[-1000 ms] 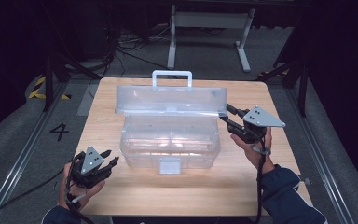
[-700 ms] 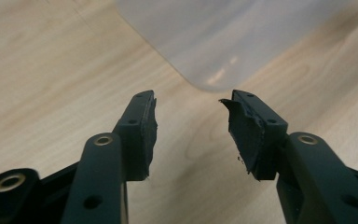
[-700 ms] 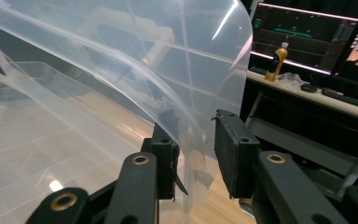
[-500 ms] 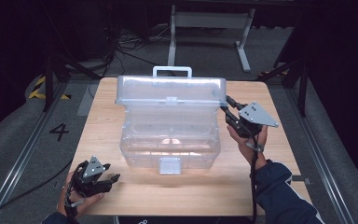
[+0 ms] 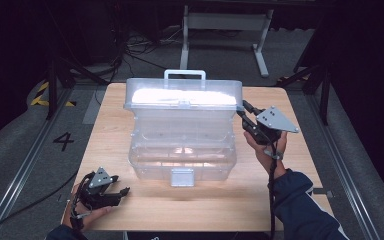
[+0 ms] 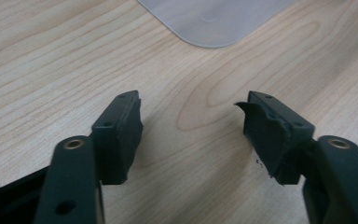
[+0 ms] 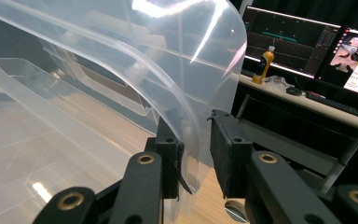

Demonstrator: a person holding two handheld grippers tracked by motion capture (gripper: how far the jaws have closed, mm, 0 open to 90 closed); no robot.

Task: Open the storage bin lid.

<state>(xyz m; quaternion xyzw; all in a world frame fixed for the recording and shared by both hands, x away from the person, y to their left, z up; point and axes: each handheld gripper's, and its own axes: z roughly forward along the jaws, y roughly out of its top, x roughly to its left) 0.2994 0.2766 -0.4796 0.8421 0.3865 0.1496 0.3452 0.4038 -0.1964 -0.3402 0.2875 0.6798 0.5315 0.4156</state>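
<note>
1. Since the earlier frames, the lid (image 5: 182, 96) of the clear plastic box (image 5: 182, 150) has been swung further forward over the box body, and the left gripper (image 5: 111, 192) has been drawn back toward the front-left corner of the table (image 5: 105, 135).
2. At the front-left corner, the left gripper is held low over the wood, its jaws spread wide with bare tabletop between them; a rounded corner of the box is seen just beyond them in the left gripper view.
3. At the middle of the table, the box is set with its grey latch (image 5: 182, 176) facing the front edge and its handle (image 5: 184, 75) toward the far edge.
4. Near the right edge, the right gripper (image 5: 244, 110) is held at the lid's right end; its jaws sit around the lid's curved rim (image 7: 191, 140), one jaw touching it, a narrow gap beside the other.
</note>
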